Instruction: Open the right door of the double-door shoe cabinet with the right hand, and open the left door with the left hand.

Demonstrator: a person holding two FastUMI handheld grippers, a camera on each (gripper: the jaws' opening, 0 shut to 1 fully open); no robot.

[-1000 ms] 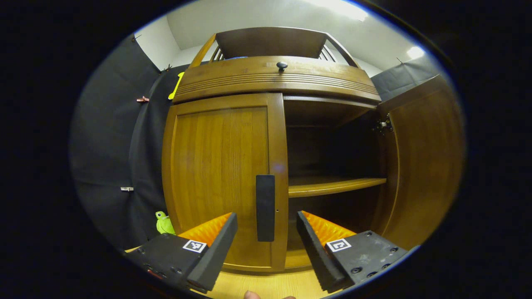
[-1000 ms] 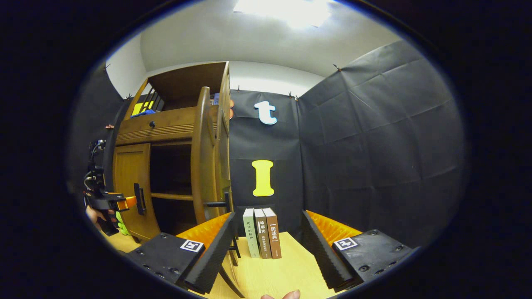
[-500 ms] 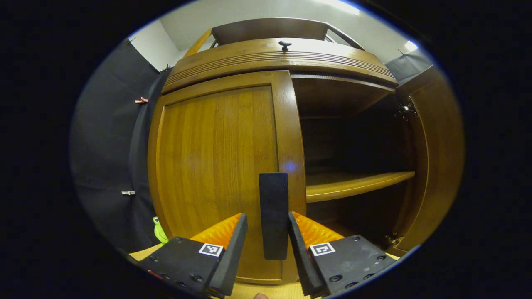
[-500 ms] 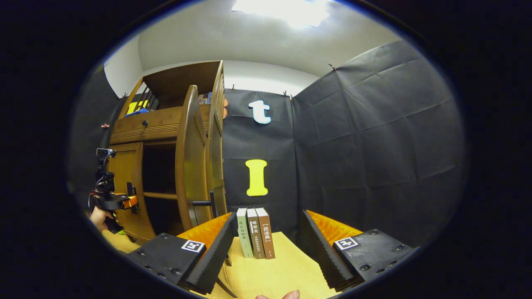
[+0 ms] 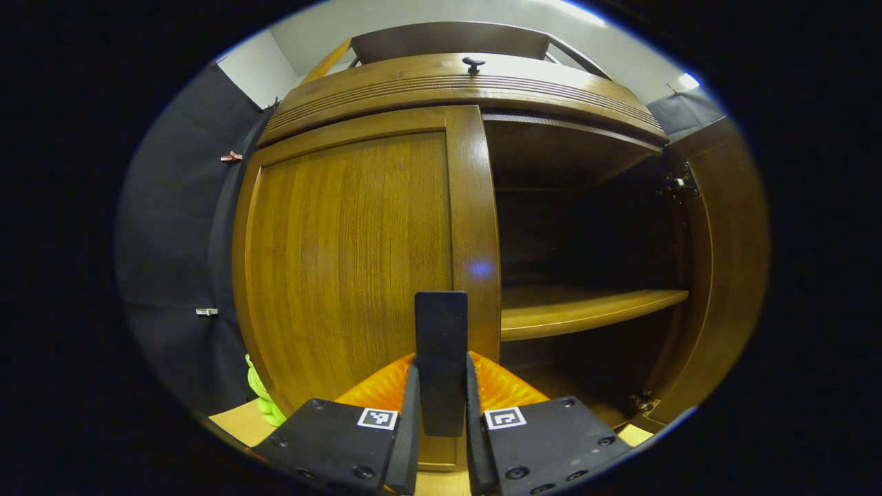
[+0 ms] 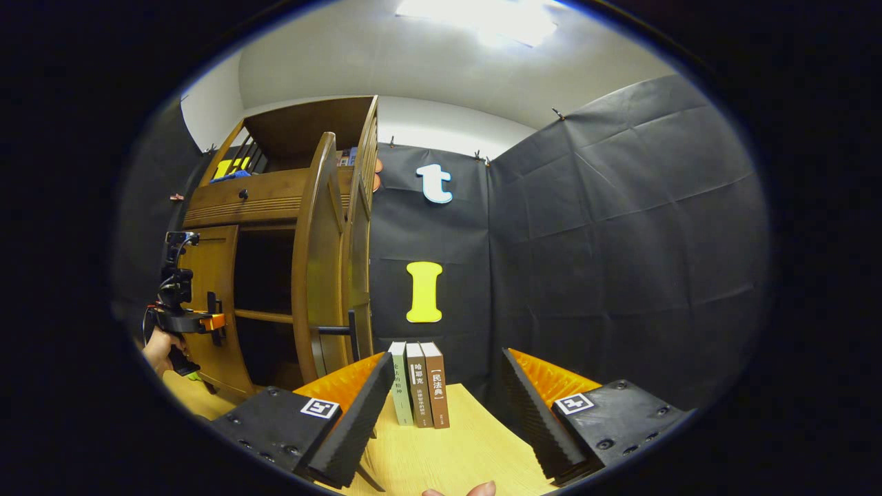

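Note:
The wooden shoe cabinet fills the left gripper view. Its left door [image 5: 351, 255] is closed, and a dark upright handle [image 5: 441, 344] sits at that door's inner edge. My left gripper [image 5: 441, 441] is shut on this handle, one finger on each side. The right door [image 5: 723, 262] stands swung open, baring a shelf [image 5: 586, 310] inside. In the right gripper view, my right gripper [image 6: 444, 413] is open and holds nothing, away from the cabinet. There the open right door [image 6: 320, 262] shows edge-on with its handle [image 6: 344, 332], and the left gripper [image 6: 200, 322] sits at the left door.
Three books [image 6: 417, 386] stand upright on the light wooden table [image 6: 448, 455] just ahead of my right gripper. A green toy [image 5: 262, 396] lies left of the cabinet's foot. A drawer knob [image 5: 473, 64] sits above the doors. Black cloth walls close in behind and to the right.
My left gripper moved in on the left door's handle and closed its fingers on it. The right gripper drifted slightly, staying open and away from the open right door.

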